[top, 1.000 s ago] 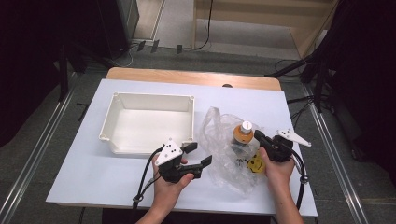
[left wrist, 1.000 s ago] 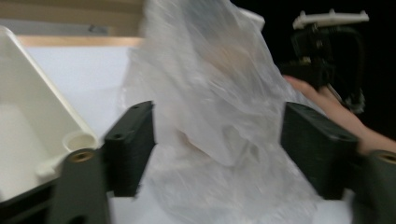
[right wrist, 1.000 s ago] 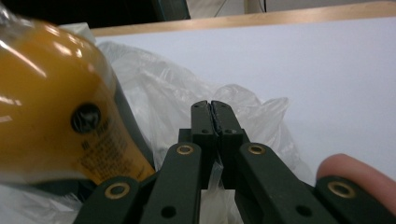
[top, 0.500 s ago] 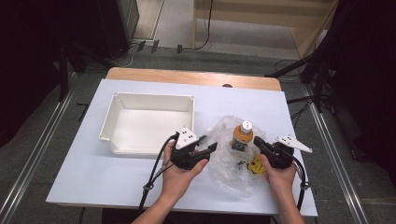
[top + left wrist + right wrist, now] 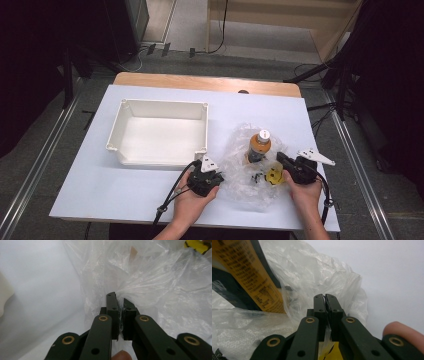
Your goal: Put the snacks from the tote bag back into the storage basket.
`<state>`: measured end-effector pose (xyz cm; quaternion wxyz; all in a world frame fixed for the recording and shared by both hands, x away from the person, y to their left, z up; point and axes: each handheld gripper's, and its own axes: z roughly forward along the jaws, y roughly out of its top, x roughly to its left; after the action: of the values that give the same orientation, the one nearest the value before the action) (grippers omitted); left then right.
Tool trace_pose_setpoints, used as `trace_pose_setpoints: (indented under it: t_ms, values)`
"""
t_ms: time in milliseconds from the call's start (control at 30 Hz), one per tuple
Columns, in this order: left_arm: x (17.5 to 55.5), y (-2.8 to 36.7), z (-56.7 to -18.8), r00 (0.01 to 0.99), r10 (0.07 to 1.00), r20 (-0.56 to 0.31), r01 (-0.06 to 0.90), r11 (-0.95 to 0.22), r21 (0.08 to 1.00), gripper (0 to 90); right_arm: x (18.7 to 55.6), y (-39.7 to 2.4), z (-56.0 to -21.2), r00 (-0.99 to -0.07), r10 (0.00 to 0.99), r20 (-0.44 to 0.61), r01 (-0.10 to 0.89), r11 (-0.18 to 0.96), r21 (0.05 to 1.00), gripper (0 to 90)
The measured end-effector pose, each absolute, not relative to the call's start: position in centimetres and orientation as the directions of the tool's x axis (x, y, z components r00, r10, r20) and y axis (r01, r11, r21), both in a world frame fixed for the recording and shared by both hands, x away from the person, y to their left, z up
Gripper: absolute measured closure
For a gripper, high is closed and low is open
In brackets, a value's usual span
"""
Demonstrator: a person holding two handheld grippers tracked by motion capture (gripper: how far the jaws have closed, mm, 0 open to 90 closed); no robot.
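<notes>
Since the earlier frames the left gripper has come down and rightward from beside the tray to the left edge of the bag, and its jaws have just been closing; they now pinch a fold of the clear film. The right gripper has barely shifted and holds its own pinch on the bag's right edge, jaws pressed together on film. The bag looks more spread between the two hands than it did a second ago.

The high view places the bag lower right of centre on the white table, with an orange bottle standing inside it and a yellow item near the right gripper. The left gripper view shows the film gathered into the bite of the left gripper, which the high view is too coarse to tell. The right gripper view shows the right gripper clamped on a thin sheet, with a yellow printed label at upper left.

The label's print is too blurred to read. Small dark bits inside the bag are hard to make out.
</notes>
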<state>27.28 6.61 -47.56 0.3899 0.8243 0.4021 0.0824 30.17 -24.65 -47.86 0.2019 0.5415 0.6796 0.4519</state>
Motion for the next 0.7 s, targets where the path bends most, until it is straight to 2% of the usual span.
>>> trace_pose_setpoints:
  t_ms: [33,67,167,267,367,567,600,633,667,700]
  values:
    - [27.2,6.6,-47.6,0.664,0.727,-0.177,0.6,-0.376,0.707,88.0,30.0,-24.7,-47.7,-0.342,0.912,0.226,0.541,-0.005,0.841,84.8]
    - [27.1,6.5,-47.7,0.661,0.732,-0.166,0.593,-0.375,0.712,87.9,29.4,-24.8,-47.3,-0.368,0.898,0.242,0.488,-0.035,0.872,77.5]
    - [27.1,6.5,-47.7,0.661,0.731,-0.169,0.592,-0.37,0.716,87.8,28.2,-24.7,-45.9,-0.429,0.874,0.228,0.378,-0.056,0.924,73.5]
    - [27.2,6.6,-47.7,0.659,0.729,-0.185,0.601,-0.362,0.713,87.7,27.2,-24.3,-44.7,-0.47,0.85,0.236,0.344,-0.07,0.936,72.4]
    - [27.0,6.6,-47.6,0.667,0.725,-0.174,0.583,-0.361,0.727,84.2,26.8,-23.3,-44.8,-0.489,0.846,0.215,0.379,-0.016,0.925,73.7]
    - [26.7,6.9,-46.9,0.664,0.729,-0.168,0.535,-0.306,0.787,59.4,27.7,-22.3,-46.7,-0.465,0.852,0.24,0.497,0.027,0.868,81.0]
    - [26.5,6.9,-46.5,0.66,0.732,-0.167,0.519,-0.283,0.807,59.4,27.9,-22.1,-47.0,-0.458,0.855,0.243,0.522,0.037,0.852,81.7]
    - [26.2,7.0,-45.8,0.671,0.727,-0.143,0.474,-0.273,0.837,52.8,28.2,-21.6,-47.5,-0.453,0.859,0.24,0.555,0.061,0.829,84.8]
    - [26.2,7.0,-45.8,0.671,0.727,-0.143,0.474,-0.273,0.837,52.2,28.2,-21.6,-47.5,-0.453,0.859,0.24,0.555,0.061,0.829,84.8]
    - [25.8,6.9,-45.0,0.683,0.724,-0.092,0.413,-0.279,0.867,51.1,28.3,-21.2,-47.8,-0.442,0.873,0.206,0.578,0.101,0.81,87.9]
